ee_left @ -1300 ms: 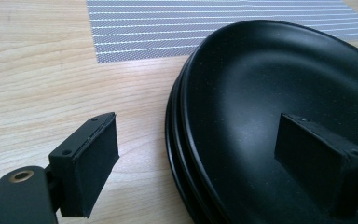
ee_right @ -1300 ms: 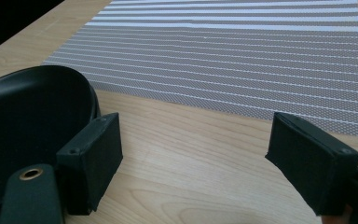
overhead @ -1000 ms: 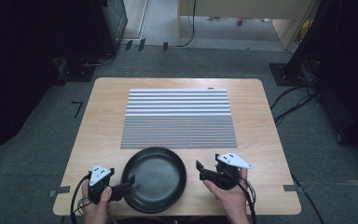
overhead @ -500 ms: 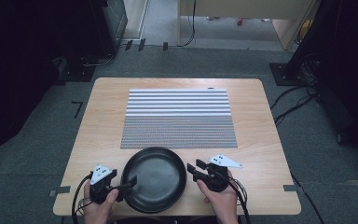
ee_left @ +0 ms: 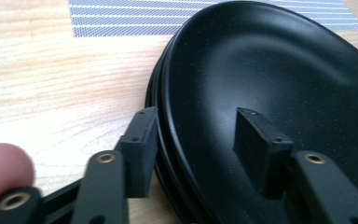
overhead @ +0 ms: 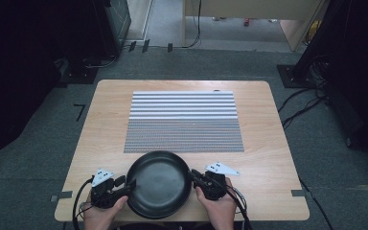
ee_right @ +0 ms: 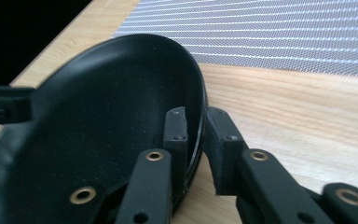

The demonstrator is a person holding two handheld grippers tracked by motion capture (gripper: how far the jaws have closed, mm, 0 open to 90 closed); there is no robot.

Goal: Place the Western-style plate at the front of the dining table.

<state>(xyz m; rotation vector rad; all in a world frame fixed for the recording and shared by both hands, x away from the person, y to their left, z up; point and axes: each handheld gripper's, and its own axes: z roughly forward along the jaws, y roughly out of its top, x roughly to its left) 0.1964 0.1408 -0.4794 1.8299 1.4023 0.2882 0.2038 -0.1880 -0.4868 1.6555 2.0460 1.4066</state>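
Observation:
A round black dish (overhead: 159, 184) lies near the table's front edge, and its rim looks double-layered in the left gripper view. My left gripper (overhead: 127, 187) is at the dish's left side. Its jaws have just been closing and straddle the rim (ee_left: 161, 116): one pad outside, the other inside over the dish's floor, with a gap still showing. My right gripper (overhead: 194, 176) is at the right side. Its jaws have just been closing too, and both pads (ee_right: 175, 135) now press on the rim of the dish (ee_right: 98, 116) from inside and outside.
A grey-and-white striped mat (overhead: 184, 120) covers the middle of the wooden table (overhead: 268, 167), just beyond the dish. Dark carpet, cables and black equipment surround the table. Both hands rest at the front edge.
The right gripper has shifted left and down to the dish's rim and closed on it. The left gripper stayed put while its jaws narrowed around the left rim.

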